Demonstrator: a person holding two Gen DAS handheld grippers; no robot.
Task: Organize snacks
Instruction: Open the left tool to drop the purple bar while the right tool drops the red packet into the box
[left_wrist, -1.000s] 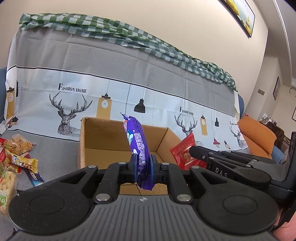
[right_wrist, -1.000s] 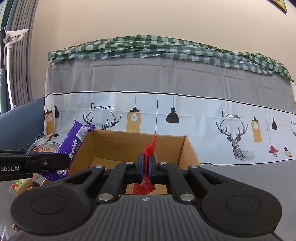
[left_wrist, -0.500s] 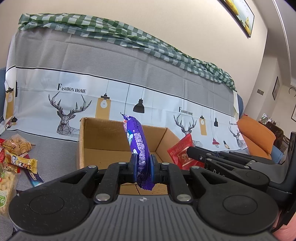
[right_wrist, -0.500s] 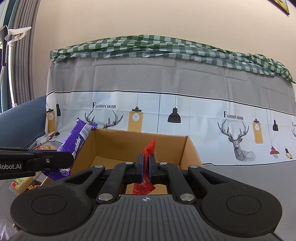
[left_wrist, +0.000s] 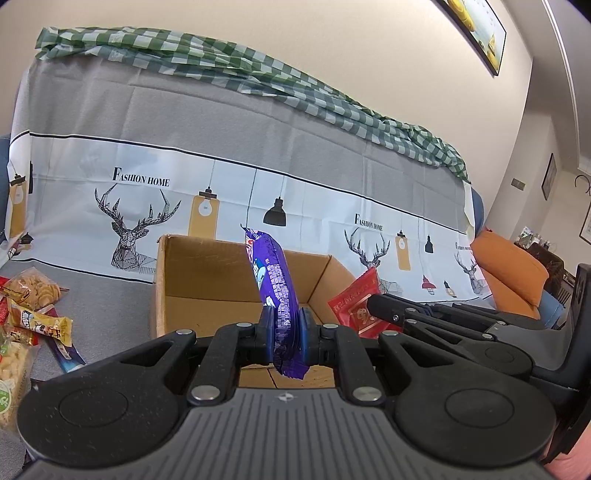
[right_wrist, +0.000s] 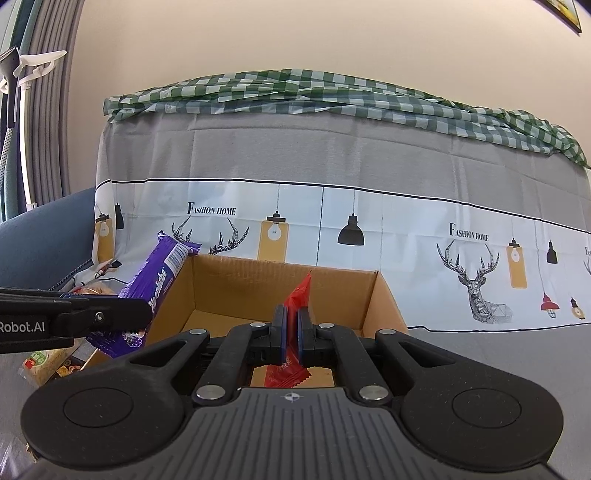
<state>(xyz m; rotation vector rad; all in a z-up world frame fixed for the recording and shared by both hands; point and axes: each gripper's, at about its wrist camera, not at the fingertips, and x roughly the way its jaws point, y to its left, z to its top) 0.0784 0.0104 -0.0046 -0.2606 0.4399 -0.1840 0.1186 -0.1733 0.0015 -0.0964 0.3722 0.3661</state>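
The left hand-held gripper (left_wrist: 287, 334) is clenched on a purple snack pack (left_wrist: 275, 291) that stands nearly upright in front of the open cardboard box (left_wrist: 207, 273), and the right hand-held gripper (right_wrist: 291, 338) is clenched on a thin red packet (right_wrist: 297, 295) held edge-on before the same box. What shows of the box's floor is bare cardboard, though both packs and grippers hide its near part. To the left of the box, more snack bags (left_wrist: 27, 314) lie loose on the grey cover.
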